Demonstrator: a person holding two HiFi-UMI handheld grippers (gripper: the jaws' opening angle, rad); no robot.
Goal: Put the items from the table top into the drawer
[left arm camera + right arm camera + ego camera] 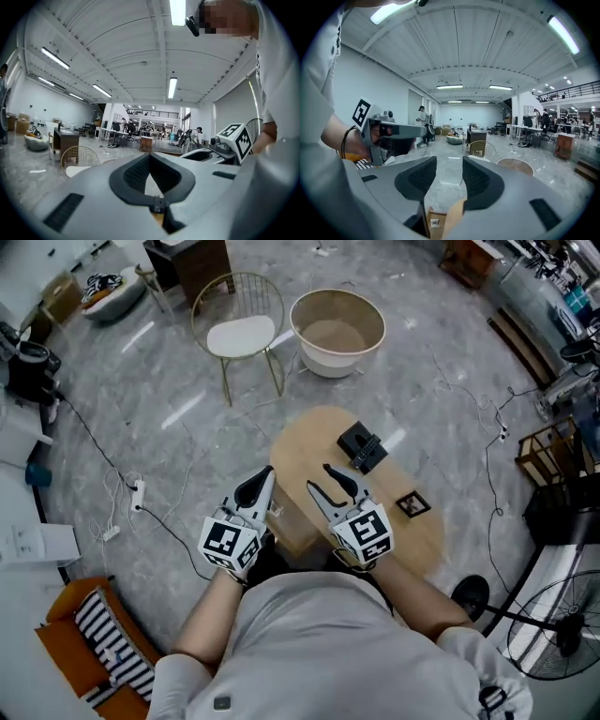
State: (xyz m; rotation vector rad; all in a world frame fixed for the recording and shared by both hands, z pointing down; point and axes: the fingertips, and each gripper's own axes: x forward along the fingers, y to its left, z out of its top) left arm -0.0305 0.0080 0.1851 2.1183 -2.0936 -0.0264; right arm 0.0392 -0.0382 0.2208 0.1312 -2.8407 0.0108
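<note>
left gripper (264,478) level, jaws together (empty); right gripper (319,476) alongside, jaws apart

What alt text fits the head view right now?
Seen from above, a person holds the left gripper, shut, and the right gripper, open and empty, by a small oval wooden table bearing black items and a marker card. A wire chair and round tub stand beyond.

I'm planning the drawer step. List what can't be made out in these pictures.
Drawer: not identifiable in the head view; the table top, left gripper, right gripper and the person's torso cover the table's near side.
Black items: too small in the head view to name; both gripper views look over them, across the room.
Small dark square: too small to name.
</note>
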